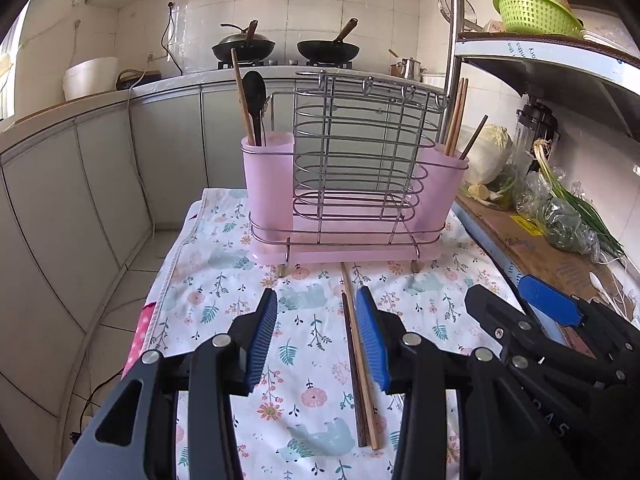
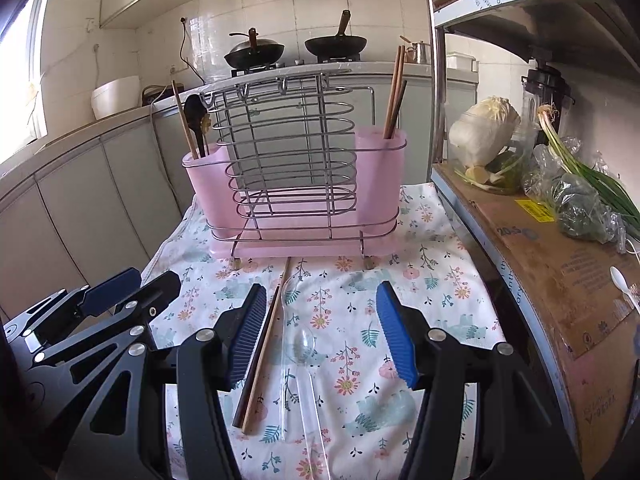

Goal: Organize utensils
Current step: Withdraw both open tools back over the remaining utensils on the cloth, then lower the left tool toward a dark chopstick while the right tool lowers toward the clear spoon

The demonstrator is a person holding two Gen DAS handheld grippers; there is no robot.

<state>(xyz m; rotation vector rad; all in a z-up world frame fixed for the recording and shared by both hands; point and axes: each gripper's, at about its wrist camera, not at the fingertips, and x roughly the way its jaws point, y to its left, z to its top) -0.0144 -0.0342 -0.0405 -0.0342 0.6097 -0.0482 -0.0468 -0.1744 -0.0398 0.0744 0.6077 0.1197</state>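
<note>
Tiled kitchen walls and a stove with two black woks (image 1: 280, 46) fill the upper part of both views. Below them, a table with a white floral cloth (image 1: 224, 280) carries a pink plastic utensil holder with a steel wire rack (image 1: 344, 184) in the middle of the frame. A pair of wooden chopsticks (image 1: 358, 360) lies on the cloth, just beside the right blue pad of the left gripper (image 1: 316, 340), whose jaws are spread and hold nothing. In the right wrist view, two clear plastic spoons (image 2: 306, 364) lie between the spread, empty jaws of the right gripper (image 2: 320, 336), right of the chopsticks.
</note>
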